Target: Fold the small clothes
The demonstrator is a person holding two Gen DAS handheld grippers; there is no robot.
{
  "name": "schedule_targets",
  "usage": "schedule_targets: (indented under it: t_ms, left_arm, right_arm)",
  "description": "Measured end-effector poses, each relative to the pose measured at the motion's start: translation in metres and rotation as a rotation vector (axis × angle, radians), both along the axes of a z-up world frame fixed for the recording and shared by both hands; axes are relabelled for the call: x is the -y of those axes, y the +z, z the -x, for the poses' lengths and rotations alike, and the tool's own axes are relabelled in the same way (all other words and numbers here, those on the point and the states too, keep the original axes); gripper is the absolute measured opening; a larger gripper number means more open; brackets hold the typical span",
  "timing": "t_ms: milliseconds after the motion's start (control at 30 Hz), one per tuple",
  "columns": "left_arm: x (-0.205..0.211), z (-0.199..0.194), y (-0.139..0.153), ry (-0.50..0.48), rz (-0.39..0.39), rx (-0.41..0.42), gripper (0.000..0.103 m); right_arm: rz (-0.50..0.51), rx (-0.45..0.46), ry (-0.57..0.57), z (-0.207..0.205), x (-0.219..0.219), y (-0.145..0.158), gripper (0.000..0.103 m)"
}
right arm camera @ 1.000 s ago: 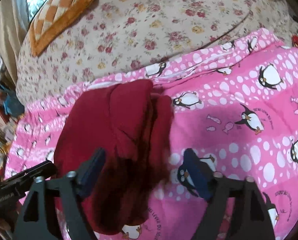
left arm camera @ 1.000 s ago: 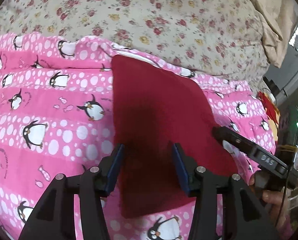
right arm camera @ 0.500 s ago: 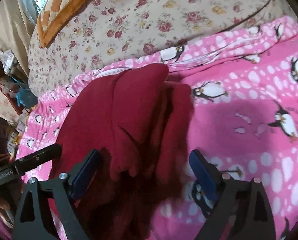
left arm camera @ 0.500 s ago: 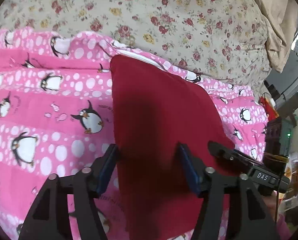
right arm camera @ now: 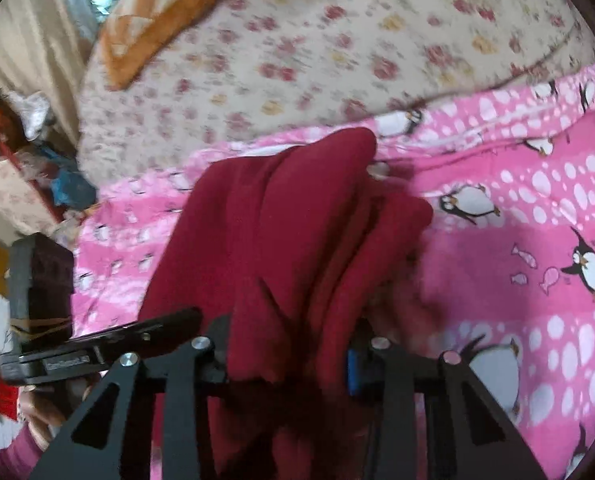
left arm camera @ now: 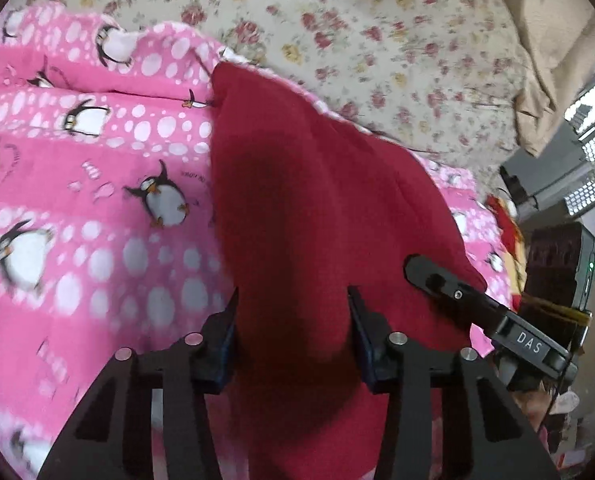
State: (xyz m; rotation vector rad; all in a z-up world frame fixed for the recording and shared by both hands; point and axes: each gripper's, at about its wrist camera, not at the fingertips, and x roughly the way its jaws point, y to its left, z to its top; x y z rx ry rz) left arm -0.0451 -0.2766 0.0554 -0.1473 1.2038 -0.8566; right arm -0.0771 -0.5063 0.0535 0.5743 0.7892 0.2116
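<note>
One dark red garment (left arm camera: pixel 317 216) lies on the pink penguin blanket (left arm camera: pixel 97 184), which covers part of a floral bedsheet (left arm camera: pixel 377 20). The left gripper (left arm camera: pixel 293 320) sits over the garment's near end with its jaws spread wide, the cloth between them but not pinched. The right gripper (right arm camera: pixel 287 344) also has its jaws apart, with bunched folds of the same garment (right arm camera: pixel 289 220) filling the gap (whether the pads press the cloth I cannot tell, since it hides them). Two grippers, one garment, one blanket. An orange checked cushion (right arm camera: pixel 157 12) rests far back on the bedsheet.
</note>
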Motion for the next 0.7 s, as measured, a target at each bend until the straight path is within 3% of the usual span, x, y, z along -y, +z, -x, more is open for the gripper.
schedule_targets:
  t_ms: [200,333,433,533,700]
  left_arm:
    - [-0.062,0.052,0.026,0.022,-0.027,0.018,0.025]
    - [-0.084,0.08,-0.001,0.062,-0.121,0.018,0.034]
    - [-0.096,0.085,-0.005,0.114,-0.071,0.009,0.044]
    - [-0.104,0.093,0.01,0.154,-0.11,0.082,0.048]
    - [-0.106,0.11,0.038,0.2,-0.175,0.236,0.048]
  right_arm:
    - [-0.01,-0.01,0.105,0.053,-0.049,0.023,0.04]
    - [0.004,-0.092,0.112,0.076,-0.075,-0.005,0.052]
    - [-0.004,-0.131,0.06,0.095,-0.072,-0.019,0.057]
    - [0.001,-0.107,0.011,0.122,-0.065,-0.006,0.057]
    - [0.128,-0.031,-0.027,0.155,-0.074,0.026,0.058]
